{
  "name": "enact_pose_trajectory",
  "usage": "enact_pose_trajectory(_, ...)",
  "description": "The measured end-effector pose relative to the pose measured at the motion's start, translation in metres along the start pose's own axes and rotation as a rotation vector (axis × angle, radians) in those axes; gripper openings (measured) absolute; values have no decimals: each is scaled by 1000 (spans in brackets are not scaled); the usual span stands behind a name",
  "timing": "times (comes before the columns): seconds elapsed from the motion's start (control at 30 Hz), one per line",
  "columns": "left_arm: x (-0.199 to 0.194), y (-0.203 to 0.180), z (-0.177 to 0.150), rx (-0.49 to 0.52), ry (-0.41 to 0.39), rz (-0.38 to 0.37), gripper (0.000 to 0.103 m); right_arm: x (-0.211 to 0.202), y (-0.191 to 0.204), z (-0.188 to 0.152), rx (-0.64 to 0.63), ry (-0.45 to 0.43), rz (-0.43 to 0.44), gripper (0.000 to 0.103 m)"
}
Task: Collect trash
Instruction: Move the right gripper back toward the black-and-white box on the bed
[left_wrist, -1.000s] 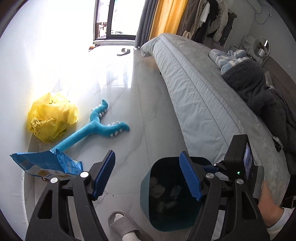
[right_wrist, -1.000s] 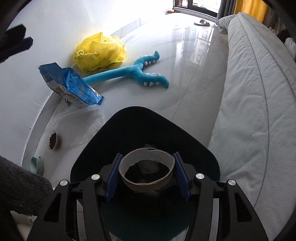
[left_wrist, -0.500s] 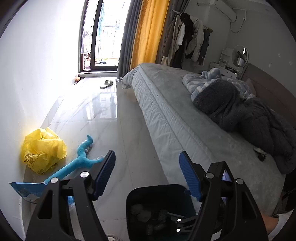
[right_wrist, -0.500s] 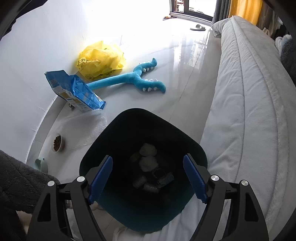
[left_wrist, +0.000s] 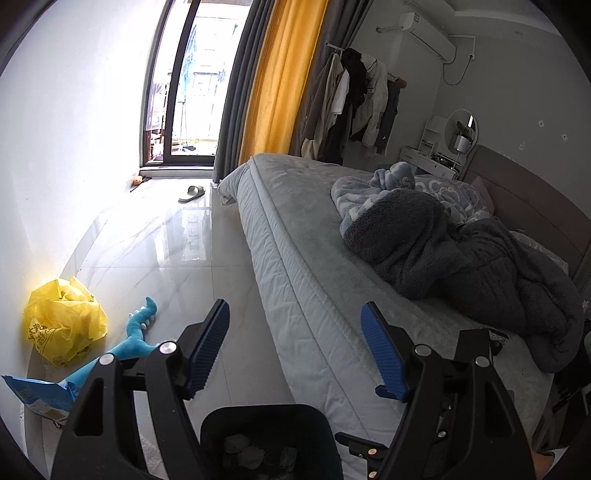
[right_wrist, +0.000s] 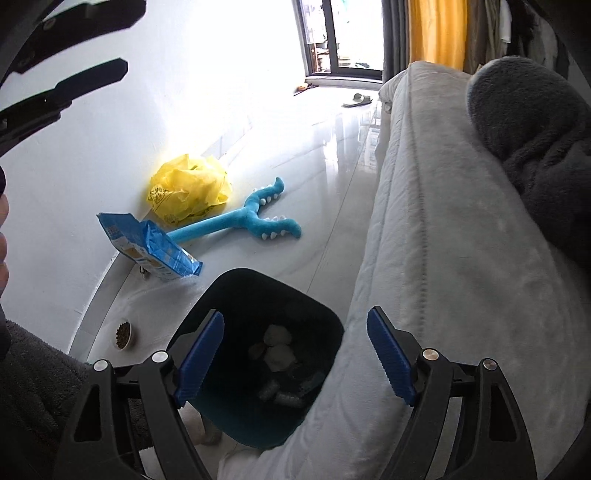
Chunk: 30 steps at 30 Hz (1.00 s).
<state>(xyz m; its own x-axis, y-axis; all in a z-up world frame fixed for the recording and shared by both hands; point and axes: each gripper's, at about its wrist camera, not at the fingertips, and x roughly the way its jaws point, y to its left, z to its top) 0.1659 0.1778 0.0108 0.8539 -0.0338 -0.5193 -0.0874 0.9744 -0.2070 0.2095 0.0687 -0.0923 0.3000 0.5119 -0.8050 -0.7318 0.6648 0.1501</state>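
Observation:
A dark teal trash bin (right_wrist: 236, 295) stands on the floor against the bed, with crumpled paper and other scraps (right_wrist: 277, 354) at its bottom. My right gripper (right_wrist: 295, 354) hangs open above the bin with nothing between its blue pads. The bin's rim (left_wrist: 266, 410) also shows at the bottom of the left wrist view. Higher up, my left gripper (left_wrist: 295, 350) faces the bed's side, its jaws opening and empty. A crumpled yellow plastic bag (right_wrist: 188, 192) and a blue snack bag (right_wrist: 151, 251) lie by the wall.
A blue plush toy (right_wrist: 236, 221) lies on the glossy tile floor (left_wrist: 177, 251). The grey bed (left_wrist: 314, 258) carries a heap of dark blankets (left_wrist: 461, 258). A small bowl of pellets (right_wrist: 123, 334) sits by the wall. A slipper (left_wrist: 192, 192) lies near the balcony door.
The right gripper opened and let a cardboard tube drop into the bin, then rose. The left gripper rose and tilted up, so the bin slid to the bottom of its view.

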Motion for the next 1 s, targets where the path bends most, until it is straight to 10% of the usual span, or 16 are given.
enact_pose_trajectory(1.0, 66, -136, -23, 99, 68, -131, 88, -122, -202, -55, 462, -194, -437, 100)
